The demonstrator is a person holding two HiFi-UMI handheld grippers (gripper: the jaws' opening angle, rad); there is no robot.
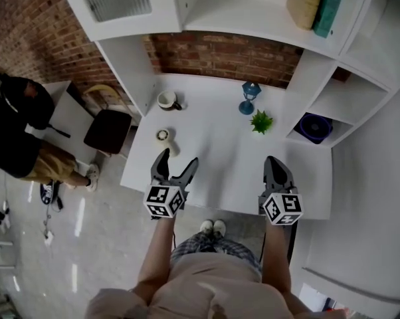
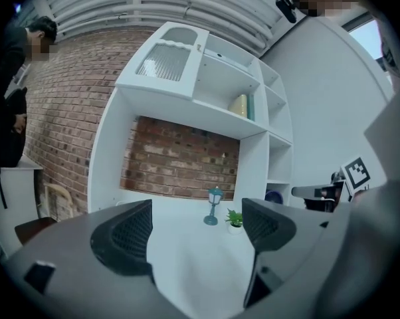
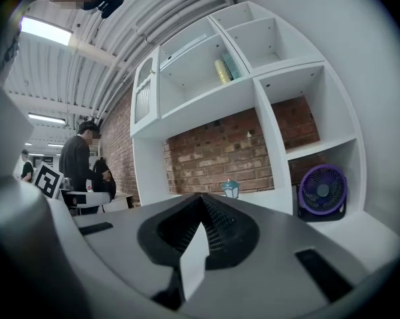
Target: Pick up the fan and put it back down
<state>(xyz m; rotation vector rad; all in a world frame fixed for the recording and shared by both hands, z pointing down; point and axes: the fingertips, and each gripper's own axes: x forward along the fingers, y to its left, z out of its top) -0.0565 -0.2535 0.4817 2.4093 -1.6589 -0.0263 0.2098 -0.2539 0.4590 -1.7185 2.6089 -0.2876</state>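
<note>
The fan (image 1: pixel 314 126) is small, round and purple. It stands in the low cubby of the white shelf unit at the desk's right, and its grille faces me in the right gripper view (image 3: pixel 322 191). Neither gripper touches it. My left gripper (image 1: pixel 178 162) hovers over the desk's near left part, open with nothing between its jaws (image 2: pixel 195 234). My right gripper (image 1: pixel 275 161) hovers over the near right part of the desk, shut and empty (image 3: pixel 201 208). The fan lies ahead of it and to its right.
On the white desk (image 1: pixel 220 158) stand a mug (image 1: pixel 167 100), a small round object (image 1: pixel 163 135), a blue lantern ornament (image 1: pixel 248 97) and a potted plant (image 1: pixel 260 121). A dark chair (image 1: pixel 108 130) and a person (image 1: pixel 14 131) are at the left. Books (image 1: pixel 316 2) sit on the upper shelf.
</note>
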